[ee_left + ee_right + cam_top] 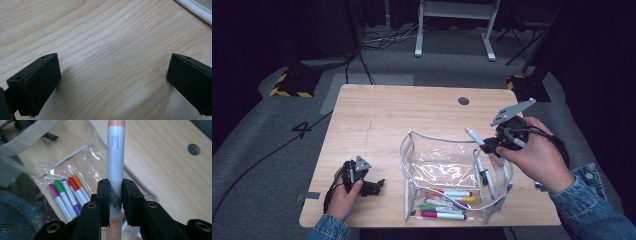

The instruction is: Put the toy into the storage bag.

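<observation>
Above the clear pouch point(452, 170), at its 1 o'clock corner, the marker point(115, 165) sits clamped between the right gripper point(115, 203) jaws. At the pouch's 9 o'clock, the left gripper point(112, 82) rests on the worktop point(377, 115), jaws apart and empty.

The left gripper point(113, 82) holds its two black jaws wide apart above the pale wooden table point(105, 42). A white-edged pouch rim point(197, 10) crosses the upper right corner.

Small dark print runs along the grey barrel of the peach-capped marker point(115, 157); it looks like "NATURE LOVE CREATIVITY", though the letters are tiny and not surely legible.

On the grey floor left of the light wooden table point(377, 115), a black figure "4" point(303, 128) is marked.
</observation>
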Available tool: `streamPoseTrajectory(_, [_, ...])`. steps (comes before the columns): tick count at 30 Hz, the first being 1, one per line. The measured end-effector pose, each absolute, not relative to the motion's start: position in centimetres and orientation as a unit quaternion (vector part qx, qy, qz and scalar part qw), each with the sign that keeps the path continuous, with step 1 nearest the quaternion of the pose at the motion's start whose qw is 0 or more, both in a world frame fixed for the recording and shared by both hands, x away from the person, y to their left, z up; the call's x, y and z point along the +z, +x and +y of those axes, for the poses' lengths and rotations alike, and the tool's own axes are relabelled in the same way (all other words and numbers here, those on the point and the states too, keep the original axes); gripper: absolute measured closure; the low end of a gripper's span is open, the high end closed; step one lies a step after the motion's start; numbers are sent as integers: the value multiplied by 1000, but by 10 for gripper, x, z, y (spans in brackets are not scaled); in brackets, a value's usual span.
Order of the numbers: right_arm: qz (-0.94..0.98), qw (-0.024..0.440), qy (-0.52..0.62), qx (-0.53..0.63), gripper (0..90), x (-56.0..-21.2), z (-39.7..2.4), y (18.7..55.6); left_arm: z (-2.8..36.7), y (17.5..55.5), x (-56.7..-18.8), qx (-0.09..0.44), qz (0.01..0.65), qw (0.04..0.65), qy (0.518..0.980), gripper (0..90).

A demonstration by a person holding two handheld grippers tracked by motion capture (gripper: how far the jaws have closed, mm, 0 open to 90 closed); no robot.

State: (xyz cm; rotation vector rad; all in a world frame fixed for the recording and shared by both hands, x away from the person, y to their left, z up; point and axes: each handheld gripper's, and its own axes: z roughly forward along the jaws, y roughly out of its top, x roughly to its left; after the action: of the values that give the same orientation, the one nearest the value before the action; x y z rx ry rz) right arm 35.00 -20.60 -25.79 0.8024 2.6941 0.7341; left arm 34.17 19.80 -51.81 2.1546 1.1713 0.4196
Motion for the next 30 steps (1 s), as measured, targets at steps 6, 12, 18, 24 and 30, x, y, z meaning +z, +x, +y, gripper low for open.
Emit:
streamPoseTrajectory(6, [938,91,234,239,770,-267,-178,344,198,342,-518,160,446,321,820,0])
streamPoseTrajectory(12, [957,57,200,203,770,-293,-155,343,198,342,-518,160,446,321,820,0])
streamPoseTrajectory(18, [974,26,162,153,770,-326,-134,343,198,342,-518,160,446,321,820,0])
streamPoseTrajectory(24, [985,4,137,107,770,-353,-115,342,198,342,-518,160,446,321,820,0])
streamPoseTrajectory(30, [990,-19,116,72,770,-372,-102,340,198,342,-518,160,446,321,820,0])
